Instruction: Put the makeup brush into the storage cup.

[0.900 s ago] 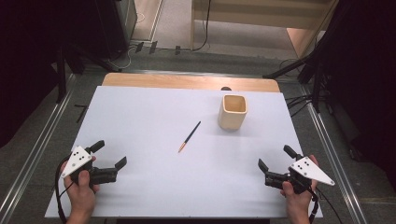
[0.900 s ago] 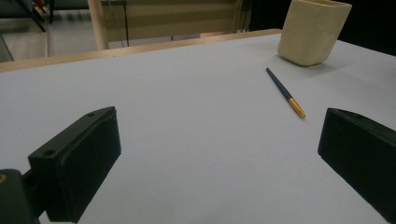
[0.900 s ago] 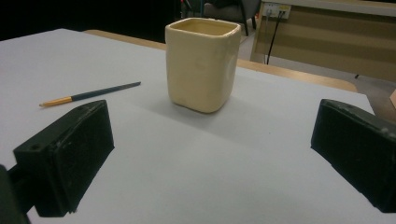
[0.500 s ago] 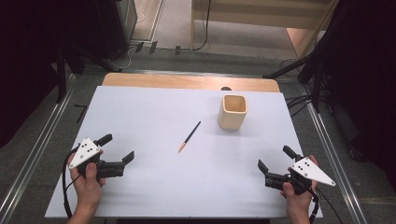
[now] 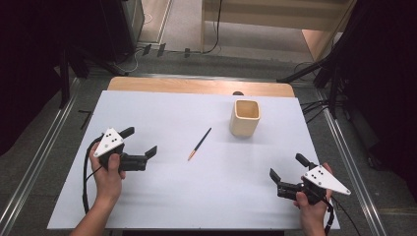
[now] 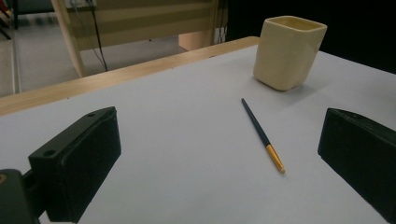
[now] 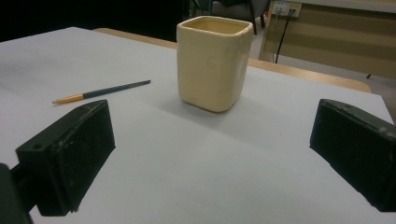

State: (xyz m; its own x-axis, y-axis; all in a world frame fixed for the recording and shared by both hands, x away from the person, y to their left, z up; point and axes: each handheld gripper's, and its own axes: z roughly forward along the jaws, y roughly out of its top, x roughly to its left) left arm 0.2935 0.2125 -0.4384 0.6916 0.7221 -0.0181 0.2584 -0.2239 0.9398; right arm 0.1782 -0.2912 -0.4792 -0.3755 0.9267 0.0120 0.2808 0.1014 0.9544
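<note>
Mid-table, paintbrush (image 5: 199, 144) lies untouched; I'm in approach, left gripper (image 5: 140, 147) wide, right gripper (image 5: 285, 169) wide. Next: straddle brush, close.

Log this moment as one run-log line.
left gripper: open, near pencil | right gripper: open, off the cup | pencil: flat on table, untouched | cup: upright, looks empty

Brush (image 5: 199, 143) on table (image 5: 162, 108), left of cup (image 5: 244, 118)
</note>
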